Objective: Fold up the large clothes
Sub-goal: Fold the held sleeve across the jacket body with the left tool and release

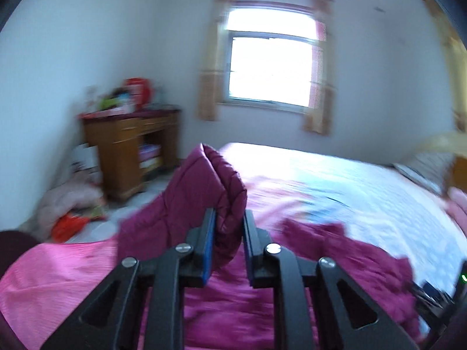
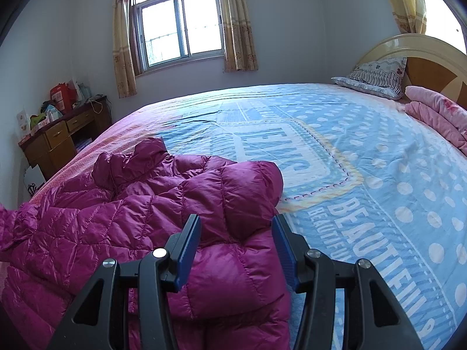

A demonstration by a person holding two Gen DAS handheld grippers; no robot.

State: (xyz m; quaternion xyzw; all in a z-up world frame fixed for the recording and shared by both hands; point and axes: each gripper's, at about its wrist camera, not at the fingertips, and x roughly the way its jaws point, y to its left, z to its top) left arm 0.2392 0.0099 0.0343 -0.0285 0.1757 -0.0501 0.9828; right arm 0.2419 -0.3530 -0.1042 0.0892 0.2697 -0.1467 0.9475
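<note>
A magenta quilted puffer jacket (image 2: 131, 213) lies on the near left part of the bed (image 2: 364, 151). My left gripper (image 1: 229, 224) is shut on a thick fold of the jacket (image 1: 204, 180) and holds it lifted above the bed; that view is blurred. The rest of the jacket (image 1: 335, 250) trails to the right below it. My right gripper (image 2: 236, 230) is open, its blue pads either side of a folded sleeve (image 2: 248, 192) on the jacket's right edge, not clamping it.
The bed has a blue printed sheet with a pink border. A patterned pillow (image 2: 376, 77), a pink folded quilt (image 2: 437, 113) and the wooden headboard (image 2: 423, 58) are at the far right. A cluttered wooden desk (image 2: 61, 134) stands by the left wall. A window (image 2: 178, 26) is behind.
</note>
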